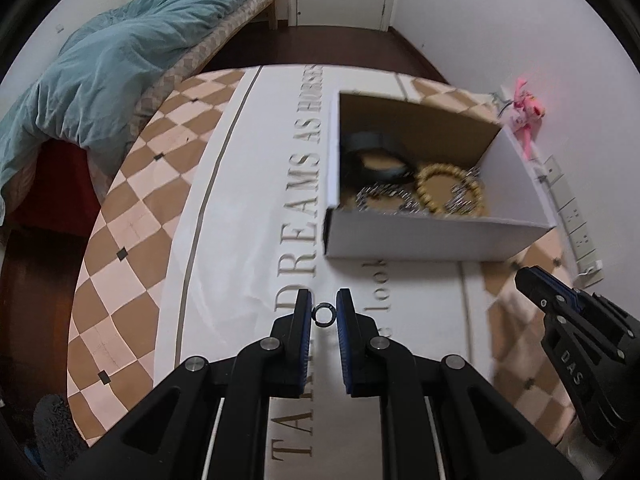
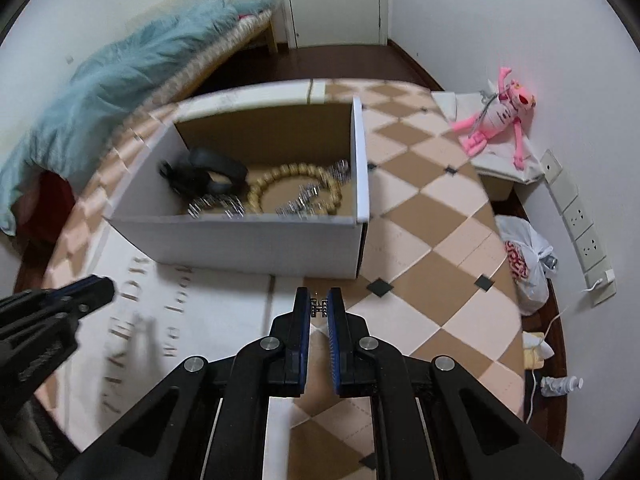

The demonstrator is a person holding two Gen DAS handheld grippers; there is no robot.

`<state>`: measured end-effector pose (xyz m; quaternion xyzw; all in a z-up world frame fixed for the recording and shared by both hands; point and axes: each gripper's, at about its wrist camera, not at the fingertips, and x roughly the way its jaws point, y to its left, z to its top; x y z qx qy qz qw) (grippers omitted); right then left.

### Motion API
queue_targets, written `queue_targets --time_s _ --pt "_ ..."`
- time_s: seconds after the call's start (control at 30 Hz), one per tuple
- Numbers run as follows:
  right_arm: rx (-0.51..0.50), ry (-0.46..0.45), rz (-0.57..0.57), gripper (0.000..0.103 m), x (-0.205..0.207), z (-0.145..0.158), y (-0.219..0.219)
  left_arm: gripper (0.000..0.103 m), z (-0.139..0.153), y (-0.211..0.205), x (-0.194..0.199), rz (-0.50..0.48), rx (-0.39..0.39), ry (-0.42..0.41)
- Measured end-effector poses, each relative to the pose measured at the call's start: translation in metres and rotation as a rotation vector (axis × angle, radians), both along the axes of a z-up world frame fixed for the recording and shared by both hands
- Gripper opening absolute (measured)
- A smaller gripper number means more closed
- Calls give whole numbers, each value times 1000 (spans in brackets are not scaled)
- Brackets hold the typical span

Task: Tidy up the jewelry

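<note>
A small ring [image 1: 323,314] is pinched in the left gripper [image 1: 323,316], lower centre; a stud-like piece [image 2: 319,307] is clamped in the right gripper [image 2: 319,308]. Transfer is judged under way: both are to be carried over the box [image 2: 240,236] wall at upper centre, then released

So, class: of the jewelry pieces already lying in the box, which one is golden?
The beaded bracelet, a ring of round yellowish beads lying flat on the floor of the box. The silver chains are metallic, and the watch is dark.
</note>
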<state>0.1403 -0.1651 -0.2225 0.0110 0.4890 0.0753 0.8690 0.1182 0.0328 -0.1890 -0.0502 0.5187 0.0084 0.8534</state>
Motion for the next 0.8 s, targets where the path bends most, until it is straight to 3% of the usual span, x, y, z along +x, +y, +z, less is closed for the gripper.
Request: queue_targets --time_s 0.23,0.33,0.6,0.8 --pt "155 -53 -14 9 15 56 -14 10 42 -4 23 -28 -107 -45" --pt "198 -44 -1 9 36 68 -14 10 46 -15 51 -107 -125 5" --pt "168 77 52 9 102 52 -4 10 45 -19 100 -118 -111 24" --pt "131 159 63 11 130 41 0 11 43 -14 124 -92 -85 59"
